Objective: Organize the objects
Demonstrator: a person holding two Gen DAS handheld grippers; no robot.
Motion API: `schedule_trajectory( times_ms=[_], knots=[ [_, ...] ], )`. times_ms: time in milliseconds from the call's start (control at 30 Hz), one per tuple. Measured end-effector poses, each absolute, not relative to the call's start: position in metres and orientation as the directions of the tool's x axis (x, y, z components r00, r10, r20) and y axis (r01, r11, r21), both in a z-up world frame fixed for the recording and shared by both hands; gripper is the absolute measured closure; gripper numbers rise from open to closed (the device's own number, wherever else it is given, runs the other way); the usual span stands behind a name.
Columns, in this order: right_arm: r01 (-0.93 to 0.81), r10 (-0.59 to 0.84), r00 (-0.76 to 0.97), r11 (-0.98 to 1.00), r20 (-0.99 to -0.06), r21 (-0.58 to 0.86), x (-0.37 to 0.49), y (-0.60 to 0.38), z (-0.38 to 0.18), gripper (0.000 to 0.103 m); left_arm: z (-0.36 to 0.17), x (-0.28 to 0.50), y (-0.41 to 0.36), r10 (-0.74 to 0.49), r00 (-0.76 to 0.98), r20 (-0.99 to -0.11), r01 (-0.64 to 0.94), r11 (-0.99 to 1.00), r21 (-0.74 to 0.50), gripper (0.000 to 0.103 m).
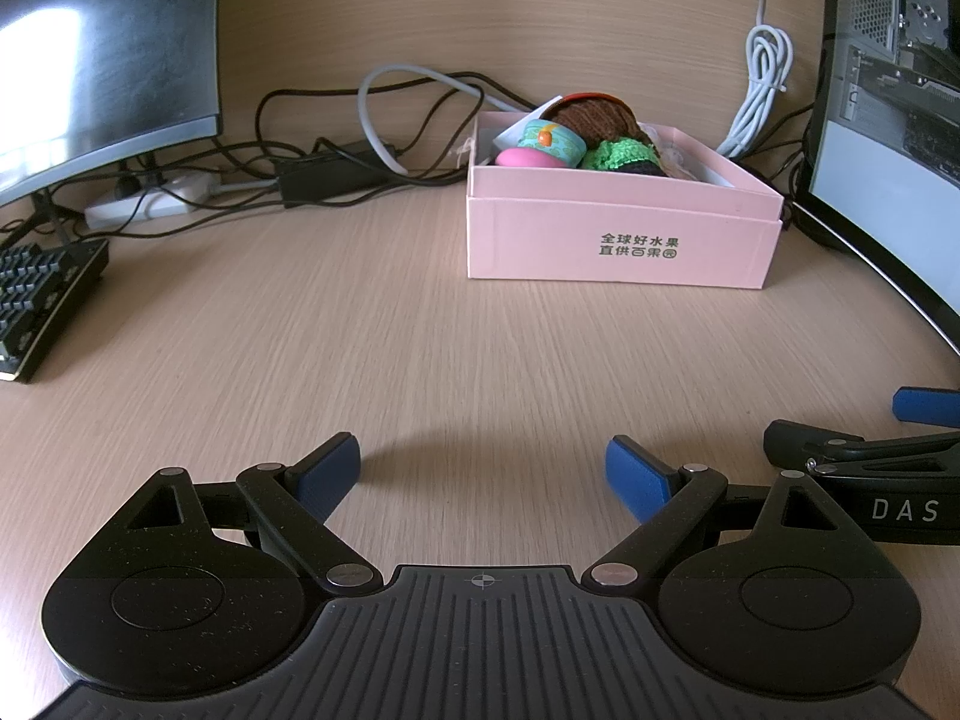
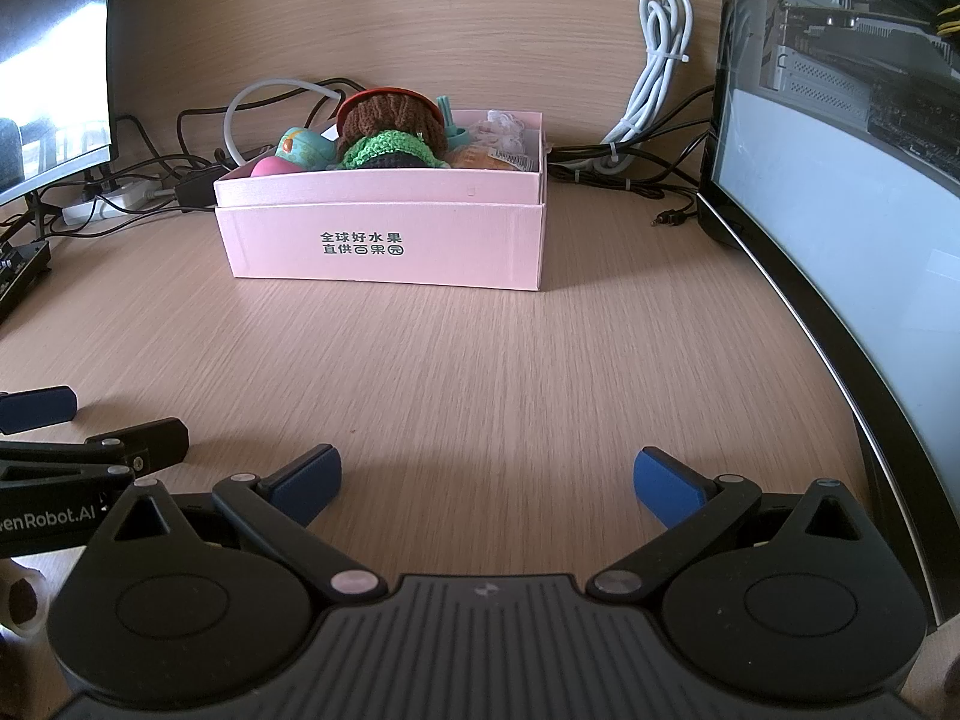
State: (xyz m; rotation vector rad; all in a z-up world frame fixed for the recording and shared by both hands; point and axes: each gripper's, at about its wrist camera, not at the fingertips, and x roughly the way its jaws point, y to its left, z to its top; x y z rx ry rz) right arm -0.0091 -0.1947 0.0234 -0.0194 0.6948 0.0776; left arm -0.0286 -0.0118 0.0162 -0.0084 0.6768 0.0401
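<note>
Pink box (image 1: 618, 234) sits on the desk (image 1: 372, 330) w/ printed side facing both cams, well ahead of both tools, nearer the back wall. It's packed: brown knit toy (image 2: 390, 114) w/ green knit collar (image 2: 390, 150) on top, teal tin (image 1: 552, 141) and pink ball (image 1: 528, 157) at the left end, clear wrapped bits (image 2: 501, 126) at the right end. Contents stick up above the rim.

Left tool (image 1: 486, 480) low over the desk, fingers spread wide, nothing between the blue pads (image 1: 636, 477). Right tool (image 2: 486, 480) same: spread wide, nothing held, low over bare desk. The 2 tools are side by side, each showing at the edge of the other's view.

Behind the box: tangle of black cables (image 1: 336, 138), a power strip (image 1: 150, 201), a bundled white cable (image 2: 654, 72) against the wall. Monitor (image 2: 840, 180) stands right of the box, 2nd monitor (image 1: 102, 54) left, keyboard (image 1: 42, 306) at the left edge.
</note>
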Motion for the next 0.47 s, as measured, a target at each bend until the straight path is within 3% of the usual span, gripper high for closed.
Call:
schedule_trajectory(
  times_ms=[467],
  knots=[
    [-0.078, 0.065, 0.765, 0.997, -0.640, 0.008, -0.0090, -0.1948, 0.0234, 0.000, 0.0160, -0.0285, -0.0108, 0.033, 0.779, -0.626, -0.040, 0.999, 0.002, 0.010]
  ],
)
